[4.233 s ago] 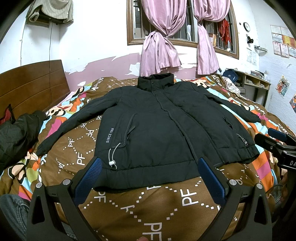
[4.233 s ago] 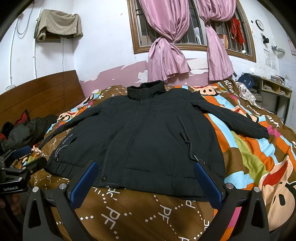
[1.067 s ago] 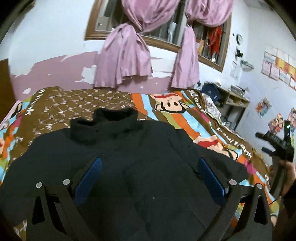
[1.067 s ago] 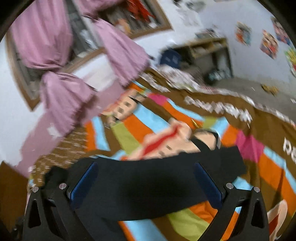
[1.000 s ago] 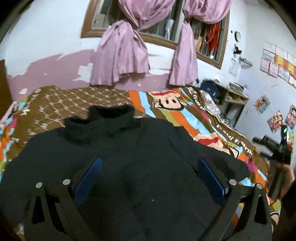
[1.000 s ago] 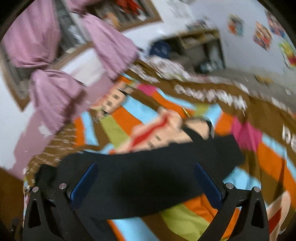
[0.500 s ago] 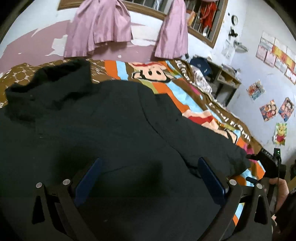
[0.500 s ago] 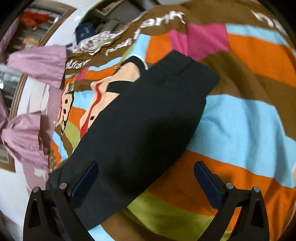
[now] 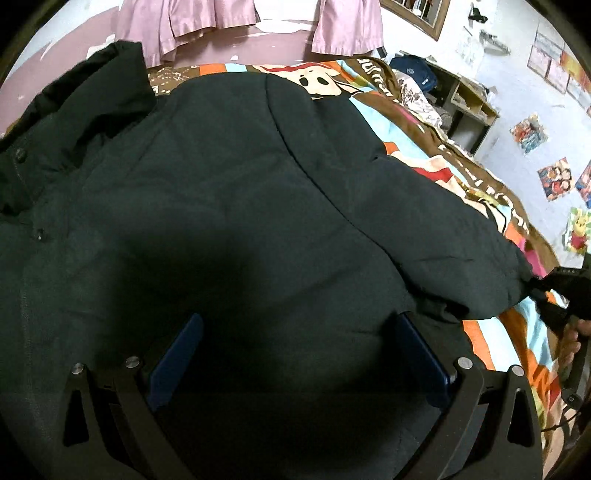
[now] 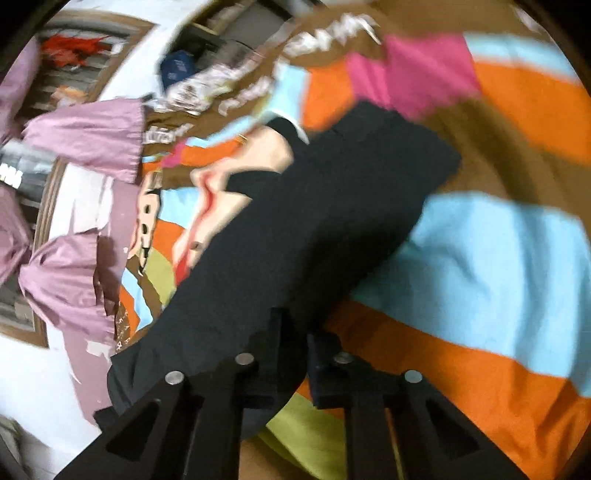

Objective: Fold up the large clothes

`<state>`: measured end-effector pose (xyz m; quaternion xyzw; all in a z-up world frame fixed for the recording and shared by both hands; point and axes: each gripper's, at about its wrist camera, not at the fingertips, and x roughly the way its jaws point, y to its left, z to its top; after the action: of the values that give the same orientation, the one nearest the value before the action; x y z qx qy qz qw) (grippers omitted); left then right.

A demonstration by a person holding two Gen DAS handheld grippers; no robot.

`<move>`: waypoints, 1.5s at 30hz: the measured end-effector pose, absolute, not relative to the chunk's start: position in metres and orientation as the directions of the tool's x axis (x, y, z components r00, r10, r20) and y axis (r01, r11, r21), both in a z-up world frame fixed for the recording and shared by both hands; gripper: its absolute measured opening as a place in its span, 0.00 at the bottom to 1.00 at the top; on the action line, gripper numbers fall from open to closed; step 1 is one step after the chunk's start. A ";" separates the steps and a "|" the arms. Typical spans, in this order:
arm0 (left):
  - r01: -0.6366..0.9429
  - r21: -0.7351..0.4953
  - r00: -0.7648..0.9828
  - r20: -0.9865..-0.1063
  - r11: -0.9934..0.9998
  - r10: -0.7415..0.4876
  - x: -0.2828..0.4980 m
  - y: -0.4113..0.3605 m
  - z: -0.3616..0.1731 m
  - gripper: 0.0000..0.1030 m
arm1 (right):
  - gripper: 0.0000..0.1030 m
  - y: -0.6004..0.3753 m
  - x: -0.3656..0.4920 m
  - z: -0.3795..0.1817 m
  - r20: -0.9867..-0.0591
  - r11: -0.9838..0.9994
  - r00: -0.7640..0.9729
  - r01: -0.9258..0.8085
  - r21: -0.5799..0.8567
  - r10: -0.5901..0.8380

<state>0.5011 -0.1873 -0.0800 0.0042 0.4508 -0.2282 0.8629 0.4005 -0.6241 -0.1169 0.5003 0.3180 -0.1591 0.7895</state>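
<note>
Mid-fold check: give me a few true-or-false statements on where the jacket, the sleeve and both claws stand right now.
1. The right claw is closed on the black sleeve. True.
2. The left claw grips the collar. False: it stands open above the jacket body, the collar far off it.
3. The jacket lies on a plain white sheet. False: it lies on a colourful striped cartoon bedspread.
4. The sleeve cuff lies on the bedspread. True.
5. Pink curtains hang behind the bed. True.
</note>
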 end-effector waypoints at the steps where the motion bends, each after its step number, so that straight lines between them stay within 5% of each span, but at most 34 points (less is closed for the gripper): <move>1: 0.397 -0.213 0.488 -0.775 0.893 -0.402 0.500 -0.184 -0.080 0.98 | 0.07 -0.621 0.402 -0.104 -0.648 0.475 0.760 0.554 0.684 0.046; 6: 0.353 -0.328 0.533 -0.699 0.876 -0.477 0.486 -0.145 -0.060 0.98 | 0.04 -0.578 0.411 -0.024 -0.504 0.642 0.864 0.387 0.662 -0.001; 11: 0.322 -0.349 0.553 -0.685 0.880 -0.474 0.454 -0.078 -0.040 0.98 | 0.04 -0.479 0.429 0.040 -0.416 0.883 0.907 0.142 0.447 0.065; 17: 0.238 -0.392 0.600 -0.661 0.889 -0.451 0.401 0.017 -0.019 0.98 | 0.04 -0.330 0.429 0.054 -0.386 0.942 0.872 -0.205 0.267 0.300; 22: 0.104 -0.407 0.651 -0.662 0.907 -0.372 0.368 0.080 0.003 0.98 | 0.04 -0.228 0.420 0.047 -0.441 0.886 0.774 -0.445 0.133 0.455; 30: 0.005 -0.502 0.726 -0.593 0.865 -0.349 0.323 0.160 0.025 0.98 | 0.06 -0.103 0.401 -0.025 -0.690 0.719 0.524 -0.695 -0.007 0.500; 32: -0.003 -0.531 0.730 -0.580 0.847 -0.361 0.322 0.166 0.023 0.98 | 0.16 -0.090 0.399 -0.050 -0.758 0.670 0.408 -0.741 0.051 0.509; 36: -0.023 -0.563 0.712 -0.589 0.826 -0.382 0.324 0.179 0.009 0.98 | 0.66 -0.092 0.390 -0.066 -0.759 0.629 0.338 -0.768 0.120 0.557; 45: -0.050 -0.564 0.647 -0.647 0.824 -0.404 0.338 0.157 -0.022 0.98 | 0.75 -0.143 0.368 -0.035 -0.642 0.696 0.567 -0.715 -0.071 0.517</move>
<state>0.3383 0.1570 -0.0223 -0.2783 0.4075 -0.1024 0.8637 0.3677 -0.1431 -0.0353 -0.1636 0.3025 0.3538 0.8698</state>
